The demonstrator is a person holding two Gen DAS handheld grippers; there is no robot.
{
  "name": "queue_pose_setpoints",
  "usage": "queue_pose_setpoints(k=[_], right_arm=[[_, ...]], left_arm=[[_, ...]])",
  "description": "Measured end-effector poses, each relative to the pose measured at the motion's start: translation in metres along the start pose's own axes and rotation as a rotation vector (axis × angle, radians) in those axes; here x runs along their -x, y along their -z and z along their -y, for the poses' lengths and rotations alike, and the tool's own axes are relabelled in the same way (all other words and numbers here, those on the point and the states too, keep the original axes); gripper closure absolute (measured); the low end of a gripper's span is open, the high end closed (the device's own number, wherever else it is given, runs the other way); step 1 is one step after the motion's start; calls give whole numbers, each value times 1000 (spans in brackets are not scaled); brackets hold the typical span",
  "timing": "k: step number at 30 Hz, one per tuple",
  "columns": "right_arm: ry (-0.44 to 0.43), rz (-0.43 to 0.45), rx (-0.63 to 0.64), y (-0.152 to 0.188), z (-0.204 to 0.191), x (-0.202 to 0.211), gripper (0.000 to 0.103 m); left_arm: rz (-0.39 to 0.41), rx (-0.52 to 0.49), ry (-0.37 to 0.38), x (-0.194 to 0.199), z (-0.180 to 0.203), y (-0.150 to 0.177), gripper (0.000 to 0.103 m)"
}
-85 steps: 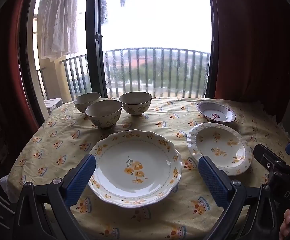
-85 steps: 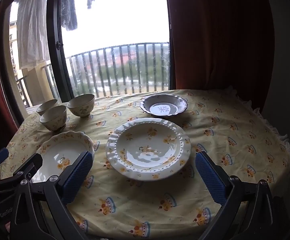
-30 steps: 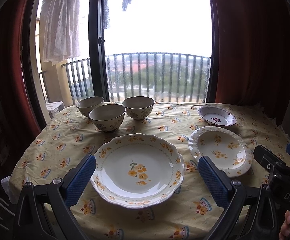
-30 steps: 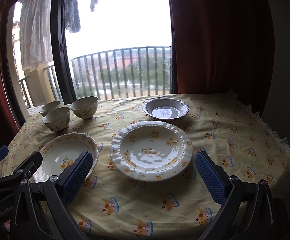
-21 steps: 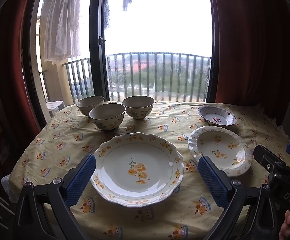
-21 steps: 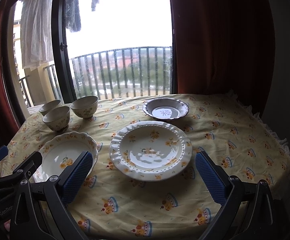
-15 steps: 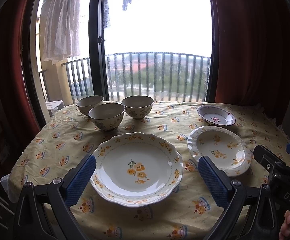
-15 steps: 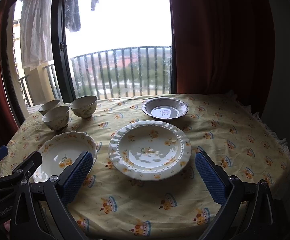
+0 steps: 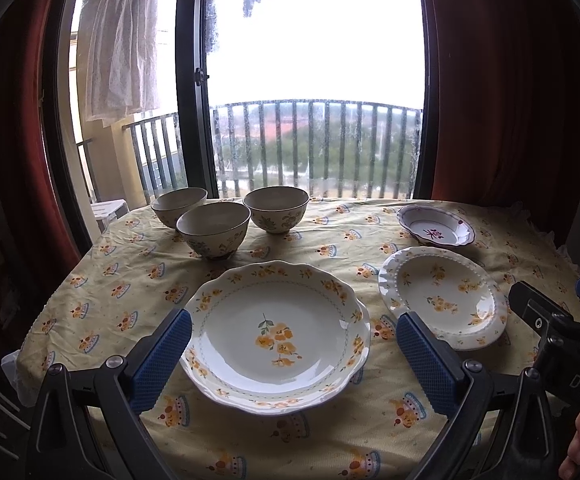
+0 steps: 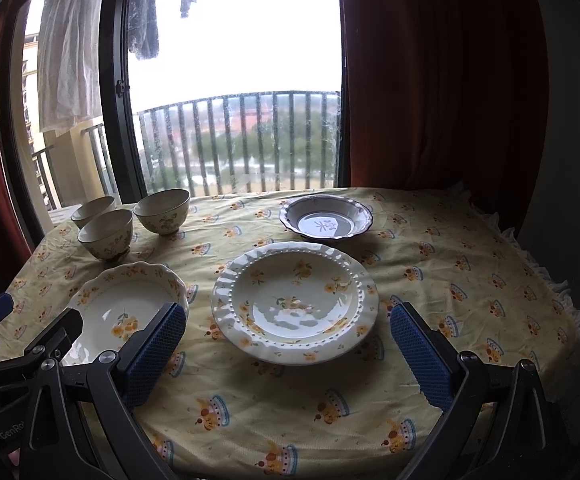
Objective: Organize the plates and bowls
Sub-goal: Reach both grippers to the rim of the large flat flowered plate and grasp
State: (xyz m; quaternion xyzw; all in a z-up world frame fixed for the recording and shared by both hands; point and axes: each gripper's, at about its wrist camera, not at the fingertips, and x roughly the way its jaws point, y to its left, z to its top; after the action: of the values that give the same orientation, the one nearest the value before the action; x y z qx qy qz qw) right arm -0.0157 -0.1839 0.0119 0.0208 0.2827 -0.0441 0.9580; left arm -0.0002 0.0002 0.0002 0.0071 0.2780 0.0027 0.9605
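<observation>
Yellow-flowered scalloped plate (image 9: 277, 336) lay between the left gripper (image 9: 290, 354)'s wide-open jaws; right of that plate, the beaded plate (image 10: 294, 300) lay between the right gripper (image 10: 287, 350)'s, also empty.

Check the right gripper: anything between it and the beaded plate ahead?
Nothing visible. The right gripper is open, and only bare tablecloth lies between it and the beaded plate. The other dishes sit off to the sides.
</observation>
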Motion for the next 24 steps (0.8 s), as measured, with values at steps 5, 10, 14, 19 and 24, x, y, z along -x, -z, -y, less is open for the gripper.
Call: queue_pose_setpoints(k=[5,10,14,19,24], right_arm=[[-12,-35,22,-4,-13,-13,0],[-43,-70,8,-15,-32,-31,0],[-59,-116,0,-22,-54,-49,0],[-51,-158,1,-33,-86,-66,0],[-35,-198,-4,-38,-125,-83,0]], left_arm=[[-27,2,-25,-11,-10,-3,3],[-58,19,-45,-26,-32,-10,5],[-88,2,-60,-39,-50,-19,7],[-141,-20,-14,-60,-75,-28,8],[-167,-90,50,-80,-88,-37,8]])
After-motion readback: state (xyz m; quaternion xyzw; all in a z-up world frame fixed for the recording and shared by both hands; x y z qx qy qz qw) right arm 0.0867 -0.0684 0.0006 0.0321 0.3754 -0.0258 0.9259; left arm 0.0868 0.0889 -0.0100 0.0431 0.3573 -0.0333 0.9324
